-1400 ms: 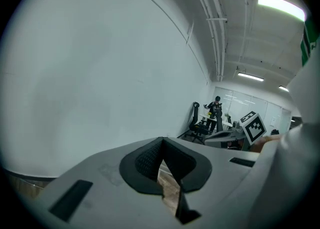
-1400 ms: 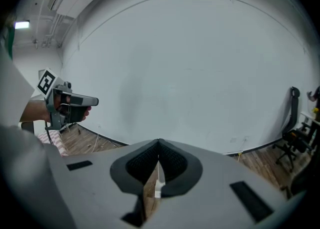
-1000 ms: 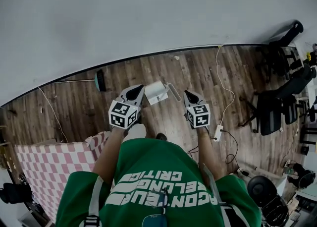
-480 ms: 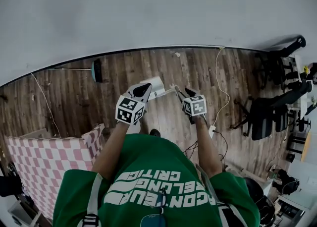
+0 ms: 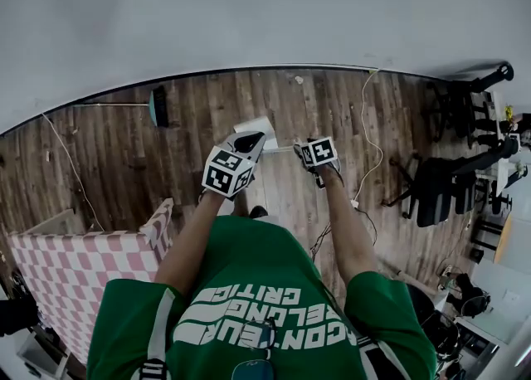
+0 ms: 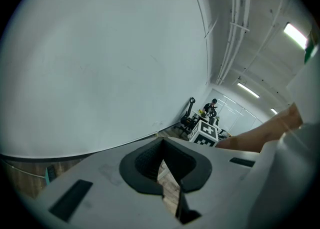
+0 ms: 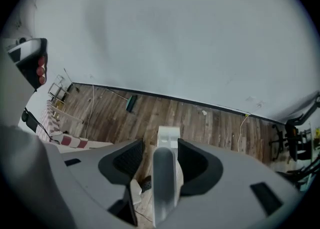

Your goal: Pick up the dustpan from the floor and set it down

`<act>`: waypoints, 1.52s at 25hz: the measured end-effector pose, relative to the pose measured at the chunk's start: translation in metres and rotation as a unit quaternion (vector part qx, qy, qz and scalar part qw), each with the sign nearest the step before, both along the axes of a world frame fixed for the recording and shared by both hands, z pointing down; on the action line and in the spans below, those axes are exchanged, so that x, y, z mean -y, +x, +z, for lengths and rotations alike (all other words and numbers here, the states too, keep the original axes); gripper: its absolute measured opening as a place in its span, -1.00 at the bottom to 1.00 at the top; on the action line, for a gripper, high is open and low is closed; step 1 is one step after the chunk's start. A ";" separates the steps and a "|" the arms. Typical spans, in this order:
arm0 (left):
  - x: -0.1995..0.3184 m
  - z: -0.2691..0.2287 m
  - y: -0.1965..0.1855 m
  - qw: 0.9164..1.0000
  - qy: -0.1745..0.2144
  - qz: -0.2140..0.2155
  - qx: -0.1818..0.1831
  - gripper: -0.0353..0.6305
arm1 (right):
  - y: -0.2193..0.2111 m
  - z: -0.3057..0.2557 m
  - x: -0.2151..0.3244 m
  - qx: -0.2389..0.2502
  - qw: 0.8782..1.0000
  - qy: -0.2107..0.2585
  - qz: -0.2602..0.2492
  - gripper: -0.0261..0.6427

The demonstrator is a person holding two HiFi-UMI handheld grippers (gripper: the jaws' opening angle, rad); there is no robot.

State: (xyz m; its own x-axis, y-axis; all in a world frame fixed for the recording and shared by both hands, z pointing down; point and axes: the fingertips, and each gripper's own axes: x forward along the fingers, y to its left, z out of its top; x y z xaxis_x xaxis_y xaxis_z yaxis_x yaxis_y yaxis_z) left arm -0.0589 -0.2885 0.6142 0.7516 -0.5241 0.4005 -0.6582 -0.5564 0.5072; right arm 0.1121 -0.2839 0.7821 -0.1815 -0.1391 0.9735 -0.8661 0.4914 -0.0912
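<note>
Your right gripper (image 7: 160, 147) is opening, jaws wide. The dustpan (image 7: 168, 137) sends its handle (image 7: 164, 185) up between the pads with a gap on each side, so no squeeze. Only that gripper's own view shows this. From the head view its cube (image 5: 319, 152) covers the jaws, and you get just the white pan poking out between your two grippers.

Your left gripper (image 6: 162, 145) has its jaws together at the tips, nothing in them. Its view looks off along the wall (image 6: 100, 63) and catches the right cube.

The dustpan is low over the wood floor (image 5: 199, 146), a little out from the wall edge. Whether it rests there I cannot tell.

Head view alone gives you the broom (image 5: 157, 108) at the wall edge and the checked cloth (image 5: 75, 270) at the floor's left.
</note>
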 end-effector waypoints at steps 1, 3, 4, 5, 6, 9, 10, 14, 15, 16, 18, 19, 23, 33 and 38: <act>0.001 0.002 -0.004 1.000 -0.003 0.001 -0.001 -0.91 | 0.000 0.007 -0.001 -0.008 1.000 -0.012 -0.003 -0.31; 0.003 0.006 -0.011 1.000 -0.012 0.000 -0.001 -0.91 | 0.004 0.020 -0.004 -0.024 0.999 -0.033 -0.006 -0.31; 0.005 0.008 -0.013 1.000 -0.016 0.000 -0.001 -0.91 | 0.005 0.027 -0.006 -0.031 0.999 -0.043 -0.006 -0.31; 0.006 0.009 -0.015 1.000 -0.019 0.000 0.000 -0.91 | 0.007 0.032 -0.007 -0.037 0.998 -0.051 -0.005 -0.31; 0.007 0.010 -0.016 1.000 -0.021 0.001 -0.001 -0.91 | 0.008 0.037 -0.008 -0.042 0.997 -0.057 -0.003 -0.31; 0.007 0.011 -0.017 1.000 -0.025 0.007 -0.003 -0.91 | 0.009 0.050 -0.011 -0.048 0.996 -0.070 0.009 -0.31; 0.005 0.013 -0.018 1.000 -0.027 0.008 -0.003 -0.91 | 0.009 0.053 -0.012 -0.051 0.996 -0.072 0.011 -0.31; -0.001 0.022 -0.022 0.999 -0.037 0.013 -0.003 -0.91 | 0.012 0.063 -0.017 -0.088 0.993 -0.083 -0.009 -0.31; -0.003 0.025 -0.022 0.999 -0.040 0.014 -0.001 -0.91 | 0.012 0.064 -0.018 -0.097 0.992 -0.085 -0.014 -0.35; -0.004 0.027 -0.022 0.999 -0.042 0.016 0.001 -0.91 | 0.012 0.065 -0.019 -0.104 0.991 -0.085 -0.015 -0.50; -0.006 0.030 -0.020 0.999 -0.044 0.022 0.005 -0.91 | 0.014 0.063 -0.019 -0.116 0.990 -0.081 -0.015 -0.59; -0.008 0.029 -0.018 0.999 -0.044 0.025 0.006 -0.91 | 0.016 0.062 -0.018 -0.120 0.990 -0.078 -0.018 -0.59; -0.015 0.027 -0.013 0.998 -0.040 0.037 0.012 -0.91 | 0.028 0.060 -0.025 -0.138 0.988 -0.071 -0.017 -0.59; -0.042 -0.027 -0.004 0.994 -0.001 0.100 0.034 -0.91 | 0.049 -0.018 -0.084 -0.095 0.989 -0.032 0.108 -0.59; -0.045 -0.030 0.050 0.988 0.027 0.149 0.036 -0.91 | 0.097 -0.047 -0.123 -0.058 0.983 0.006 0.177 -0.59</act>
State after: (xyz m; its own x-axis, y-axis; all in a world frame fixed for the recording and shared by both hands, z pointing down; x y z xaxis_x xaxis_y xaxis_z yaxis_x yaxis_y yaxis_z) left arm -0.0085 -0.2440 0.5840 0.8465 -0.3063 0.4355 -0.4944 -0.7559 0.4292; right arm 0.2086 -0.1612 0.7348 -0.0084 -0.1861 0.9825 -0.9872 0.1583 0.0215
